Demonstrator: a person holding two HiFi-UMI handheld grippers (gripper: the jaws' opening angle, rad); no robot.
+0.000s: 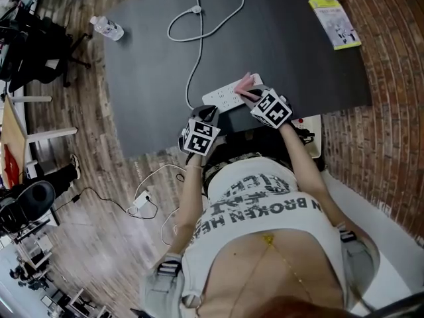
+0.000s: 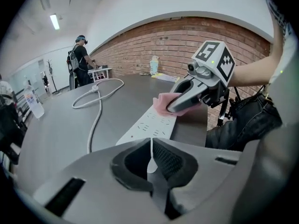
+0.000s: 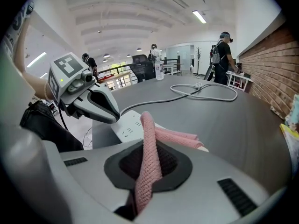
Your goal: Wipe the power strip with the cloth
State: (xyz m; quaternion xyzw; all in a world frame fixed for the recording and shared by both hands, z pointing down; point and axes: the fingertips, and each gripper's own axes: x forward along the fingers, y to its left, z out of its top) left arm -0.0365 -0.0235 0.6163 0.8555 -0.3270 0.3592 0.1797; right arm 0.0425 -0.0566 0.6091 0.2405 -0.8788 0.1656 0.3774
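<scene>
Looking down from the head view, the long white power strip [image 1: 228, 95] lies near the front edge of the dark grey worktop [image 1: 278, 52], with its white cable [image 1: 197, 45] looping away across the surface. The right claw [image 1: 248, 93] is down on the far end of the strip, with the pink knitted cloth [image 1: 245, 80] bunched under and around its tip. The left claw [image 1: 211, 114] sits at the strip's near end, though from here I can't tell whether it touches. A clear plastic bottle [image 1: 107, 28] lies on the wooden floor beyond the worktop.

In the left gripper view, the left claw [image 2: 150, 146] has its two jaws brought together with nothing caught between them. The power strip [image 2: 150, 124] runs away from just ahead of them, sockets facing up. At its far end the right claw [image 2: 172, 108] presses the cloth [image 2: 161, 104] onto the strip. A red brick wall [image 2: 163, 48] stands behind.

In the right gripper view, the right claw [image 3: 149, 164] is clamped on the cloth [image 3: 169, 135]. One fold stands upright between the jaws and the rest trails forward onto the worktop [image 3: 224, 125]. The power strip [image 3: 129, 128] shows just left of the cloth, and the left claw [image 3: 106, 110] is just beside its other end, tip pointing down
</scene>
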